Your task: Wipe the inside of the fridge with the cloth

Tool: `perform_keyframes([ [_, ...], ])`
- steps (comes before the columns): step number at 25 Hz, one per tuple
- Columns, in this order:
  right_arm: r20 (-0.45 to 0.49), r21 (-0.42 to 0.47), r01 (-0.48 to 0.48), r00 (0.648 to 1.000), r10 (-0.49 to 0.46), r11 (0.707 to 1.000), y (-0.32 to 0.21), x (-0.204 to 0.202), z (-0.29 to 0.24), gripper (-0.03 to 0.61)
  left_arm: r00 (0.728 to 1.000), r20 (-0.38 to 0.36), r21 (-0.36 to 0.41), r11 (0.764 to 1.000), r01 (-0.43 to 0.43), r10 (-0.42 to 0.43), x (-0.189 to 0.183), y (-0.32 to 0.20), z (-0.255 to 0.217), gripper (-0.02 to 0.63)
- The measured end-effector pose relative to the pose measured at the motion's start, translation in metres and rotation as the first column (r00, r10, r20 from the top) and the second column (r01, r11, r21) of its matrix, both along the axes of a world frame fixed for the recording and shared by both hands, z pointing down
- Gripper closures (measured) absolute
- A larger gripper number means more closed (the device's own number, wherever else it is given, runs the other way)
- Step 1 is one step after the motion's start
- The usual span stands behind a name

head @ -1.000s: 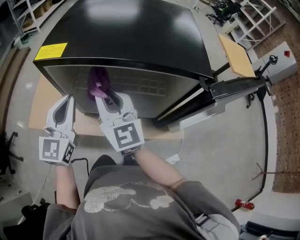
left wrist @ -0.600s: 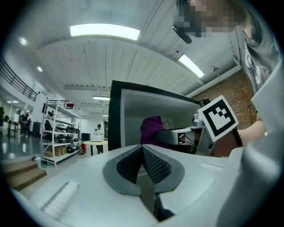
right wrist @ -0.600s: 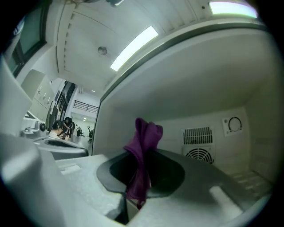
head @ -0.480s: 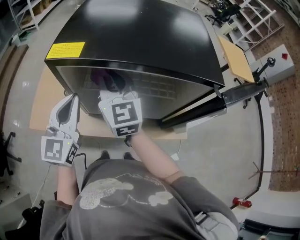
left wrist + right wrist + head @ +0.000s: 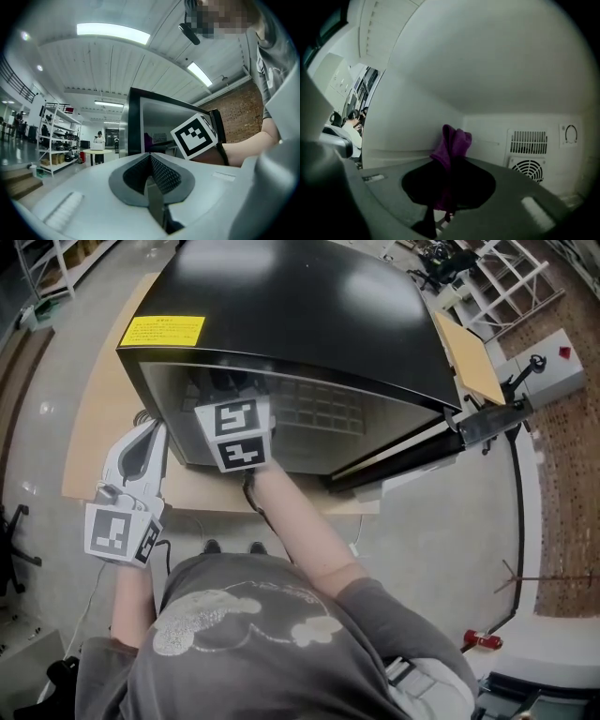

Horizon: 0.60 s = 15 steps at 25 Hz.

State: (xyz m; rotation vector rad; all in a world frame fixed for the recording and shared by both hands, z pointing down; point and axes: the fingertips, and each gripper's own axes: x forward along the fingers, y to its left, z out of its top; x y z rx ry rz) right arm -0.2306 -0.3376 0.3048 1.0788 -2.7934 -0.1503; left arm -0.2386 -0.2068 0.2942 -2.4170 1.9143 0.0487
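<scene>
Right gripper fingers clamp purple cloth inside fridge, room all round; left gripper clenched outside

We've got a small black fridge with a glossy top and a yellow sticker at its near-left corner. It's standing on a light wooden board, and its door is swung open to the right. Inside it's plain white, and the back wall has a slotted vent, a round fan grille under that and a dial further right. The cloth is purple and bunched into an upright fold. It's pinched between the fingers of the right gripper, inside the fridge near the left wall.
</scene>
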Motion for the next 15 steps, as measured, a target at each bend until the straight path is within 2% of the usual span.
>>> perform_keyframes([
  [5, 0.024, -0.004, 0.077, 0.997, -0.077, 0.997, 0.007, -0.011, -0.002, 0.537, 1.0, 0.0, -0.003, 1.0, -0.021, 0.021, -0.001, -0.001, 0.001, 0.596],
  [10, 0.063, -0.006, 0.173, 0.983, -0.173, 0.985, 0.042, -0.01, -0.003, 0.538, 1.0, -0.008, -0.01, 1.0, -0.028, 0.028, 0.001, 0.0, 0.005, 0.597],
  [15, 0.078, -0.007, 0.222, 0.972, -0.221, 0.975, 0.077, -0.005, 0.001, 0.537, 0.999, -0.024, -0.008, 1.0, -0.022, 0.022, -0.001, 0.001, 0.006, 0.597],
])
